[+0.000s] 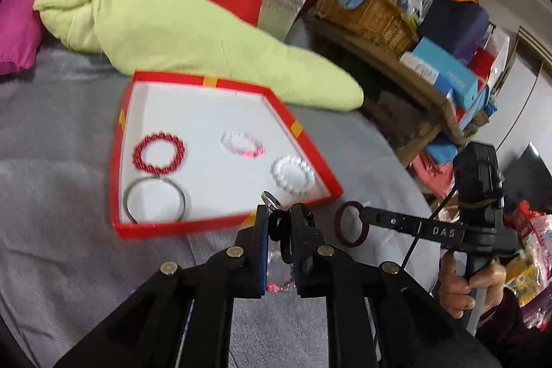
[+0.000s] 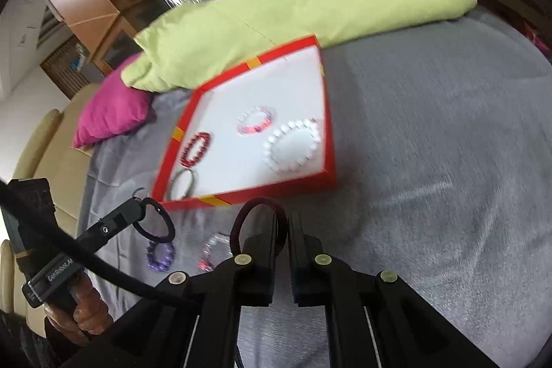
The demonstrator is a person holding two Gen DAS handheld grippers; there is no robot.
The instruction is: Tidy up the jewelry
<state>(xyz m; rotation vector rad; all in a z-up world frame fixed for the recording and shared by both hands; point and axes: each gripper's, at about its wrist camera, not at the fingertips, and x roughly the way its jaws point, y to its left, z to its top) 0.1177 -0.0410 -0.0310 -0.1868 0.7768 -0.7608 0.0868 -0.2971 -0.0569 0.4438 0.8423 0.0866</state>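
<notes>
Left wrist view: the left gripper (image 1: 280,212) has its fingers closed on a black ring (image 1: 283,242) with a small silver ring (image 1: 270,199) poking up at 12 o'clock. It hangs just off the near edge of the red tray (image 1: 220,226), which lies on a grey bed cover (image 1: 51,161). Inside the tray lie 4 pieces: a red bead bracelet (image 1: 158,153) touching a silver bangle (image 1: 156,199) at its 6 o'clock, a clear-pink bracelet (image 1: 242,144) and a white pearl bracelet (image 1: 293,176) close to the tray's right wall. The tray's middle and far part are bare. At 3 o'clock the right gripper (image 1: 360,214) grips a dark maroon bangle (image 1: 351,224), apart from the tray's corner. A green cushion (image 1: 172,33) lies just beyond the far wall.

Right wrist view: the right gripper (image 2: 283,219) is closed on the maroon bangle (image 2: 259,219), just short of the tray's near edge (image 2: 248,194). At 9 o'clock the left gripper (image 2: 141,200) holds the black ring (image 2: 156,221) above the cover. A purple bead bracelet (image 2: 159,256) and a clear bracelet (image 2: 212,252) lie on the cover outside the tray. Open grey cover spreads from 1 to 5 o'clock.
</notes>
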